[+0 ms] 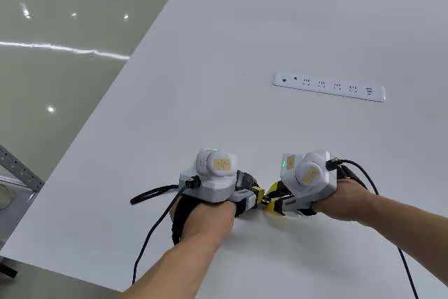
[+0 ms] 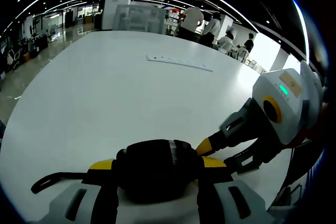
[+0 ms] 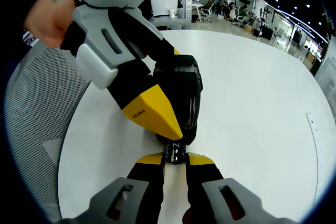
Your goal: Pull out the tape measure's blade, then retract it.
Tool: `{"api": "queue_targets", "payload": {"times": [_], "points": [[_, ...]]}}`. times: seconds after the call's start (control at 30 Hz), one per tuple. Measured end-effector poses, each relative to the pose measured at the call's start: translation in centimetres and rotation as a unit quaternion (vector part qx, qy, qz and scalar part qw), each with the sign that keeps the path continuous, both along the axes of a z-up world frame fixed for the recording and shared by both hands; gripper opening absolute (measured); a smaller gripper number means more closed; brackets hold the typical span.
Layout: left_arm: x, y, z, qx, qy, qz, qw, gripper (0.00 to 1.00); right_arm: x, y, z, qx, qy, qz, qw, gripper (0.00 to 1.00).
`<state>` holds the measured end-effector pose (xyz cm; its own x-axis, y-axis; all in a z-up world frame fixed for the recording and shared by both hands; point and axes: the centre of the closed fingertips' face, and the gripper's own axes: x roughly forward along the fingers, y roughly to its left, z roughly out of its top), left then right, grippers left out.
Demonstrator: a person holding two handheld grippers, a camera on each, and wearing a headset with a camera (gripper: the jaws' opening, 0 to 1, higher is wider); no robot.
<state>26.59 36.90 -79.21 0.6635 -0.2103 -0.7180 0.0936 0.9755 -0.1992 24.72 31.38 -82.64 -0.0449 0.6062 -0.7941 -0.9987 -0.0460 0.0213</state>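
partly hidden, tape measure (image 3: 182,94) clamped in left gripper (image 2: 156,164) jaws, right gripper (image 3: 175,160) jaws pinching short blade (image 3: 175,151)

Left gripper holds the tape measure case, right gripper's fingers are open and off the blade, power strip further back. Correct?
Not quite. In the right gripper view the right gripper is shut on the blade tip, just out of the tape measure case. The left gripper does hold the case, and the power strip lies further back.
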Motion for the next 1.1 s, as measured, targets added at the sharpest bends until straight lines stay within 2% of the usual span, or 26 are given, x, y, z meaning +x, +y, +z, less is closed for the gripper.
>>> {"api": "queue_targets", "payload": {"times": [0.57,0.9,1.1], "points": [[-0.06,0.03,-0.03,0.000,0.001,0.001,1.0000,0.57,-0.07,0.83,0.03,0.001,-0.006,-0.003,1.0000,0.12],[-0.07,0.02,0.00,0.002,0.000,0.002,1.0000,0.57,-0.01,0.85,-0.01,0.000,-0.003,-0.026,0.9997,0.13],[-0.06,-0.01,0.04,0.004,-0.001,0.001,1.0000,0.58,0.01,0.85,-0.03,-0.001,-0.004,-0.026,0.9996,0.13]]}}
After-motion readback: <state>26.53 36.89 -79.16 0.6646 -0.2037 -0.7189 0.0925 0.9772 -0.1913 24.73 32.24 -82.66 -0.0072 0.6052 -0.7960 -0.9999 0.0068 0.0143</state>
